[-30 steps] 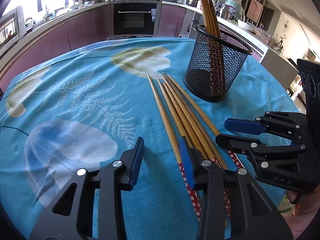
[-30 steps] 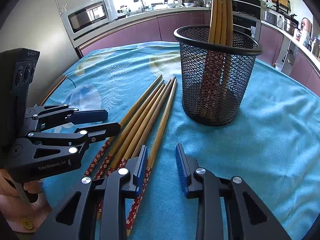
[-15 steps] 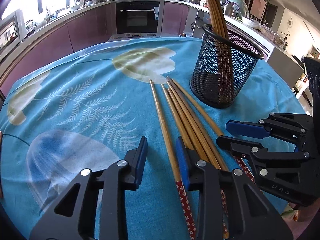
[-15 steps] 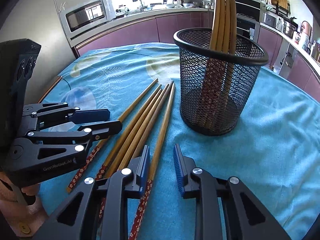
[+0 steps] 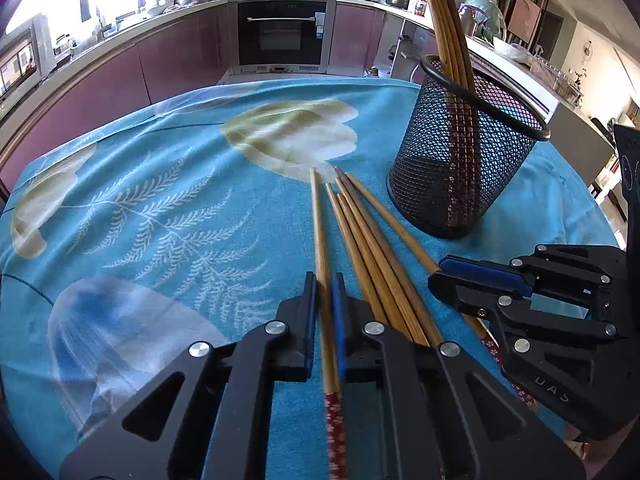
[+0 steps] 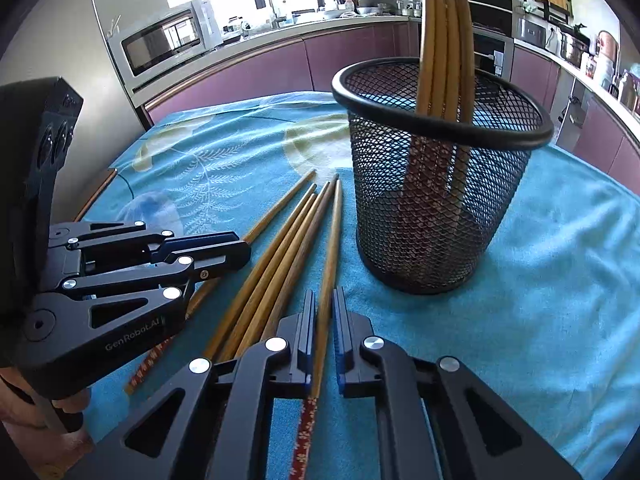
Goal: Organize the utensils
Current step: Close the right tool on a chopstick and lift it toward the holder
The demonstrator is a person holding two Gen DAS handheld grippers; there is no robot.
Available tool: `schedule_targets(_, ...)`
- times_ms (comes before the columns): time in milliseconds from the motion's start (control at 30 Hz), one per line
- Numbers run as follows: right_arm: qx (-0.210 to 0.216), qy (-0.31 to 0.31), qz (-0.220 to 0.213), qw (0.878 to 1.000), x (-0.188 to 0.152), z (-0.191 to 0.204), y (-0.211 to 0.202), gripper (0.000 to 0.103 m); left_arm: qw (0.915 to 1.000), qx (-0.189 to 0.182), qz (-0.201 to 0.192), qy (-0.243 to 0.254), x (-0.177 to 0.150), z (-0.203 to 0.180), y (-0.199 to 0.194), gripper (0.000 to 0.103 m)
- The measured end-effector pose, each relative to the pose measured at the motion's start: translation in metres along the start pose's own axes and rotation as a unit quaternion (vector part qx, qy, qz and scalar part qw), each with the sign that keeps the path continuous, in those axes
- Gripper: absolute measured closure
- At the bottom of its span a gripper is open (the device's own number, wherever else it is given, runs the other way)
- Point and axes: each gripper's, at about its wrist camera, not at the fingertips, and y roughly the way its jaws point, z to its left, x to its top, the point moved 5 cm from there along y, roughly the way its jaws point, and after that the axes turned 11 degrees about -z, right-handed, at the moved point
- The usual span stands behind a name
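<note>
Several bamboo chopsticks (image 5: 372, 248) with red patterned ends lie side by side on the blue tablecloth (image 5: 160, 208). My left gripper (image 5: 324, 284) has its jaws closing, pads pressed on the leftmost chopstick (image 5: 320, 220). My right gripper (image 6: 324, 300) is closing the same way on the rightmost chopstick (image 6: 334, 232). Each gripper shows in the other's view: the left gripper (image 6: 244, 250) at the left, the right gripper (image 5: 436, 270) at the right. A black mesh holder (image 6: 432, 216) stands upright just beyond, with several chopsticks (image 6: 444, 32) in it.
The mesh holder (image 5: 452, 184) sits right of the loose chopsticks (image 6: 272, 268). The tablecloth (image 6: 540, 280) covers a round table. Kitchen counters, an oven (image 5: 284, 36) and a microwave (image 6: 160, 44) ring the room. A hand (image 6: 24, 412) holds the left gripper.
Both grippers went from open to shut, each closing on one chopstick. The left gripper slid right until the leftmost chopstick lay between its jaws.
</note>
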Motion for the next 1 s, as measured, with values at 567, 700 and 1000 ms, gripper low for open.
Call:
schedule_targets(567,0.043,0.032,-0.018,0.998,0.000,-0.004,-0.027,0.097,0.9990,-0.025,-0.026,-0.026,0.002,0.004,-0.033,0.095)
schedule_targets(700,0.062,0.031,-0.028,0.997,0.001,0.000,-0.037,0.097,0.9979,-0.043,-0.037,-0.030,0.006,0.001,-0.049,0.095)
schedule_targets(1000,0.084,0.043,-0.074,0.993,0.015,-0.004,-0.071,0.097,0.9911,-0.097,-0.080,-0.043,0.026,-0.002,-0.094,0.095)
